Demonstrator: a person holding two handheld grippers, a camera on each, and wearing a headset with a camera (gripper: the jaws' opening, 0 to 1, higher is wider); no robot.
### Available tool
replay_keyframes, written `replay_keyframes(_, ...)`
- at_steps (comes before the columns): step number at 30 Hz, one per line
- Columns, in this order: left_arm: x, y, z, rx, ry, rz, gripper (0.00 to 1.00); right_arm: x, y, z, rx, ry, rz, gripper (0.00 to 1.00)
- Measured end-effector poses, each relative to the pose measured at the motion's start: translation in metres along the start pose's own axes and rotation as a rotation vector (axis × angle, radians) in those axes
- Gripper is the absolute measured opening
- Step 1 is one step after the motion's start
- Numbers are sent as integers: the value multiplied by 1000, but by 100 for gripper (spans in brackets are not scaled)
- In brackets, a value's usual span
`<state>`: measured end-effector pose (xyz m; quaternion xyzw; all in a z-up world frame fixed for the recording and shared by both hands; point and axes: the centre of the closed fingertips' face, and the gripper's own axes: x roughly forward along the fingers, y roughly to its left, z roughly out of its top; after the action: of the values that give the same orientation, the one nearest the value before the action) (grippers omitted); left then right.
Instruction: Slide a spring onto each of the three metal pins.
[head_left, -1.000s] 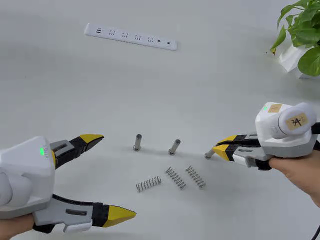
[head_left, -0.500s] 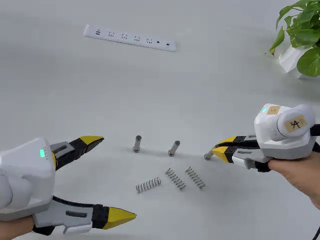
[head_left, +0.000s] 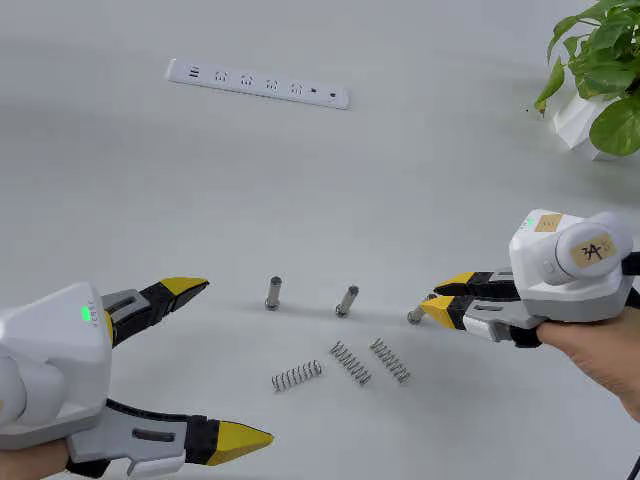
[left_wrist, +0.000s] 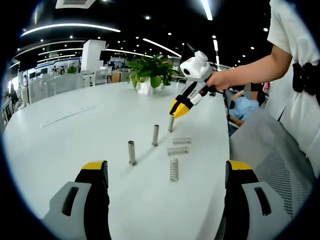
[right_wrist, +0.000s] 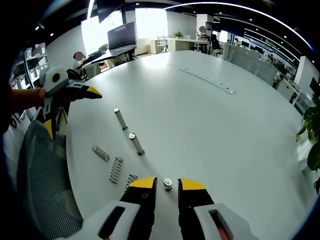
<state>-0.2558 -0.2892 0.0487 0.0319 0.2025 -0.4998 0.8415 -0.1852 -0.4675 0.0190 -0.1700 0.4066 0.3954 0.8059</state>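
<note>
Three steel pins stand in a row on the white table: left pin (head_left: 273, 292), middle pin (head_left: 346, 300), right pin (head_left: 417, 315). Three springs (head_left: 297, 376) (head_left: 351, 362) (head_left: 390, 360) lie loose just in front of them. My right gripper (head_left: 440, 300) is low at the right pin (right_wrist: 168, 185), its jaws narrowly open with the pin's head between the yellow tips and a thin gap on each side. My left gripper (head_left: 218, 362) hovers wide open to the left of the pins and holds nothing. Its view faces the pins (left_wrist: 131, 152) and springs (left_wrist: 174, 169).
A white power strip (head_left: 257, 83) lies at the far side of the table. A potted plant (head_left: 598, 75) stands at the far right. A mesh chair (left_wrist: 280, 165) sits at the table's edge beside a person.
The head view has tilted a little, so everything sits slightly lower in it. Neither gripper, pin nor spring has visibly moved.
</note>
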Motion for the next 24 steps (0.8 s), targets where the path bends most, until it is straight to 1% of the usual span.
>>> replay_keyframes(7,0,0,0,3,4,1,97,-4,-1,2,6,-19,-9,19)
replay_keyframes(15,-1,-2,-1,6,9,1,97,-10,1,0,12,-36,-13,24)
replay_keyframes(16,-1,-2,-1,7,10,1,97,-10,-1,0,16,-41,-13,25)
replay_keyframes(24,-2,-4,-1,19,21,0,97,-19,1,-3,11,-82,-13,35)
